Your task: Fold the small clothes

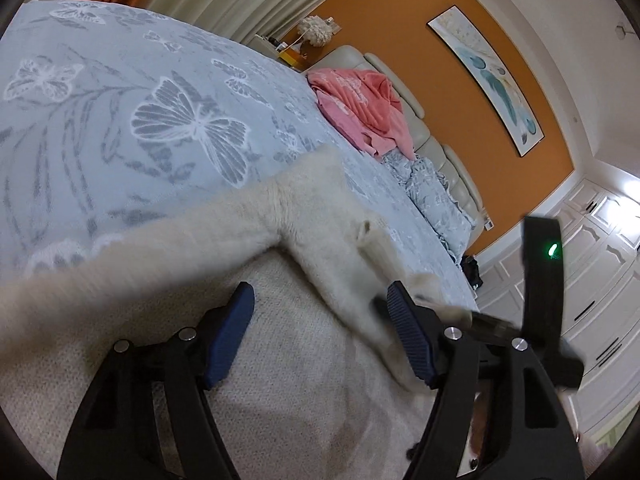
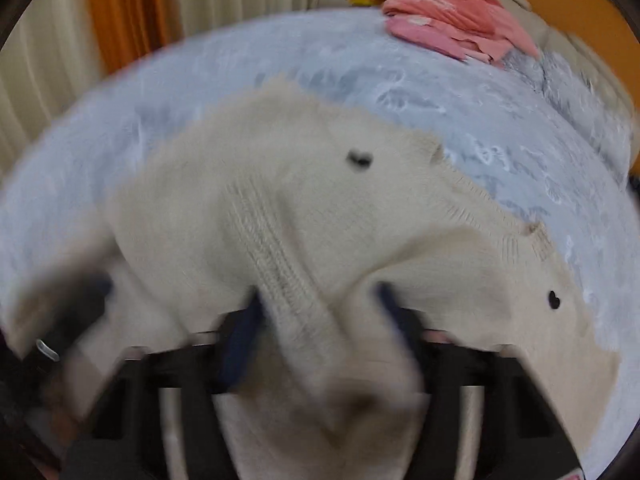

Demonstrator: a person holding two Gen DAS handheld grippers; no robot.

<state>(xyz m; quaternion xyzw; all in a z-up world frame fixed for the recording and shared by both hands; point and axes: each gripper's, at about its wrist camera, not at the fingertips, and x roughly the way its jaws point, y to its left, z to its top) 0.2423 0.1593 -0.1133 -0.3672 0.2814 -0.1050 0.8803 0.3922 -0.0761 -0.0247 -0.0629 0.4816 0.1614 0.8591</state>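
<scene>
Cream knit sweater (image 2: 304, 208) lies spread on the bed's blue-grey butterfly-print cover (image 1: 120, 120), with two small dark heart-shaped marks (image 2: 554, 300) on its front. My right gripper (image 2: 316, 308) has a bunched ribbed strip of the knit running between its blue pads (image 2: 240, 344); that view is badly blurred, so I cannot tell whether the fingers are pinching the cloth or standing apart around it. My left gripper (image 1: 320, 300) hovers over the sweater's fuzzy edge with its fingers (image 1: 230, 332) spread wide and nothing between them. Farther up the bed sits a crumpled pink garment (image 1: 360, 108) against a cream padded headboard (image 1: 432, 136), below an orange wall (image 1: 400, 40).
</scene>
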